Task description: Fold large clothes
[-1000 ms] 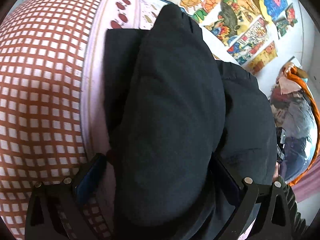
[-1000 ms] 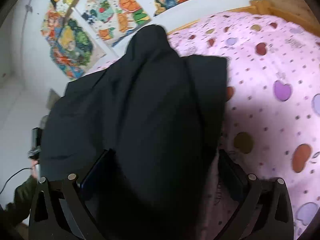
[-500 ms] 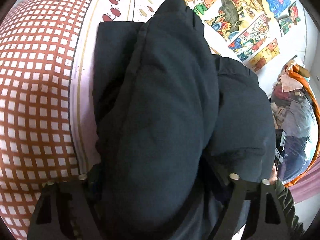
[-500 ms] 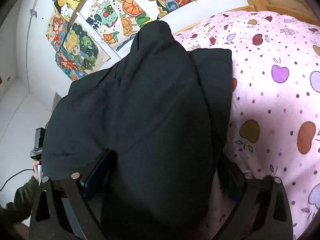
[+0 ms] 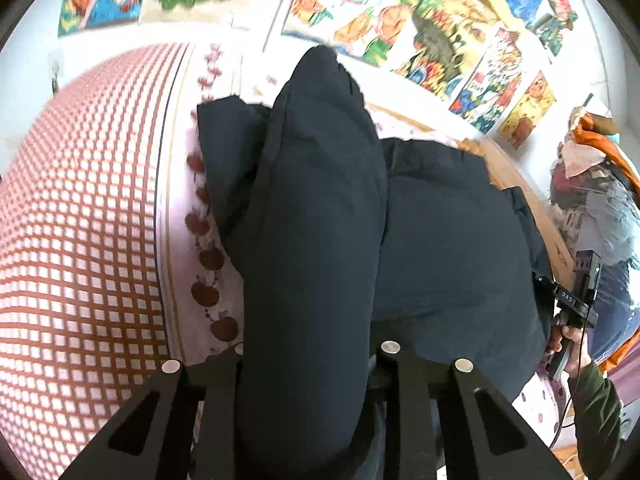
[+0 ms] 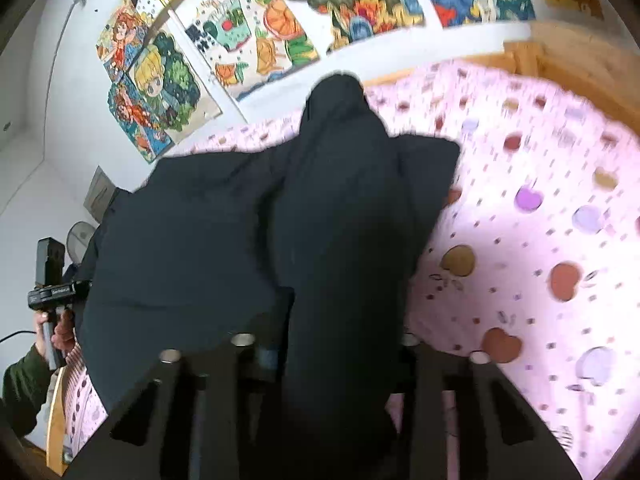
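A large black padded jacket (image 5: 440, 240) lies on the bed and also shows in the right wrist view (image 6: 192, 248). My left gripper (image 5: 308, 364) is shut on a thick fold of the jacket (image 5: 316, 220) that rises between its jaws. My right gripper (image 6: 328, 348) is shut on another thick fold of the jacket (image 6: 344, 208), with its fingertips hidden by the cloth. Each gripper shows in the other's view, held at the jacket's far side: the right one in the left wrist view (image 5: 576, 300), the left one in the right wrist view (image 6: 50, 280).
The bed has a pink heart-print sheet (image 6: 540, 240) and a red-and-white checked cover (image 5: 80, 240). A wooden bed frame (image 6: 560, 52) runs along a white wall with colourful posters (image 6: 280, 32). A pile of clothes (image 5: 592, 200) sits at the right.
Both grippers have closed from wide open onto folds of the jacket and lifted them, so more wall and posters show in both views.
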